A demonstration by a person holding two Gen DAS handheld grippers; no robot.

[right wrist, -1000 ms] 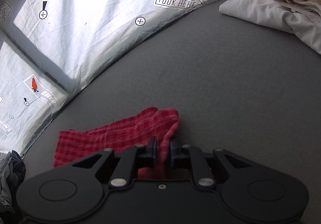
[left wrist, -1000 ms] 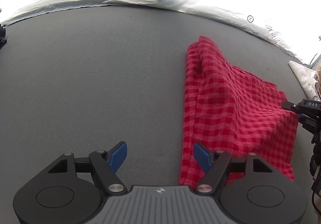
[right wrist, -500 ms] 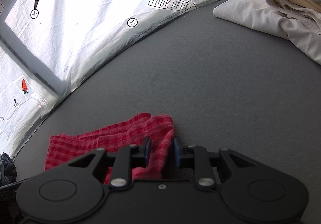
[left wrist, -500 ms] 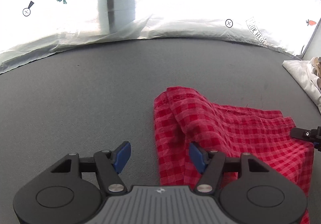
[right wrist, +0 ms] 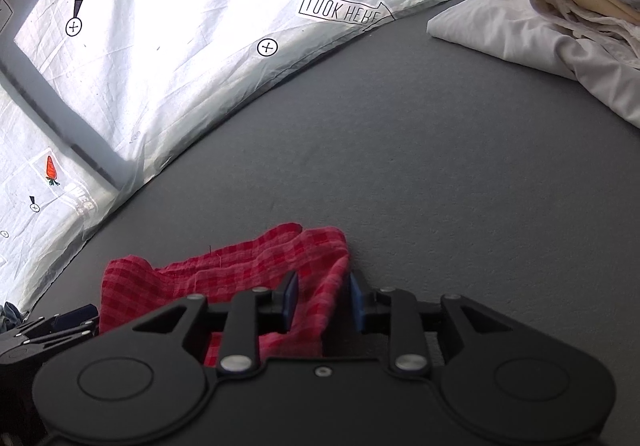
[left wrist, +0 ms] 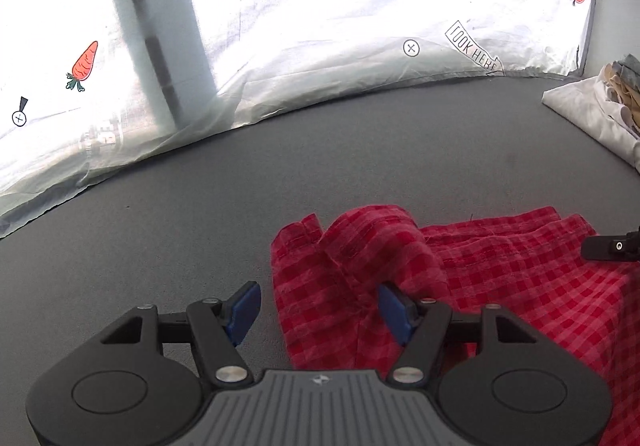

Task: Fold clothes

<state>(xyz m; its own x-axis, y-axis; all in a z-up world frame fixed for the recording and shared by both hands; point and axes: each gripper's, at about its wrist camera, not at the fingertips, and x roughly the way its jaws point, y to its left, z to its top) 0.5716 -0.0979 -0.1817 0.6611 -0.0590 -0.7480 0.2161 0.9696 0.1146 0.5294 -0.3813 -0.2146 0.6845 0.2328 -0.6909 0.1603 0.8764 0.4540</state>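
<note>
A red checked cloth (left wrist: 500, 286) lies bunched on the grey table (left wrist: 160, 246). My left gripper (left wrist: 318, 310) is open, its blue pads straddling the cloth's left end, with cloth lying between them. My right gripper (right wrist: 322, 300) is open, jaws apart by a small gap, with the cloth's (right wrist: 248, 266) right end hanging loosely between the pads. The right gripper's tip shows at the right edge of the left wrist view (left wrist: 608, 246). The left gripper shows at the lower left of the right wrist view (right wrist: 48, 330).
A pile of white, beige and grey clothes (right wrist: 560, 18) sits at the far right of the table, also seen in the left wrist view (left wrist: 600, 110). A white printed sheet (left wrist: 320, 26) hangs behind the table's far edge. Dark cloth (right wrist: 8, 318) lies at the left.
My right gripper has opened and let go of the cloth's end. My left gripper has swung right and moved over the cloth's left end, staying open.
</note>
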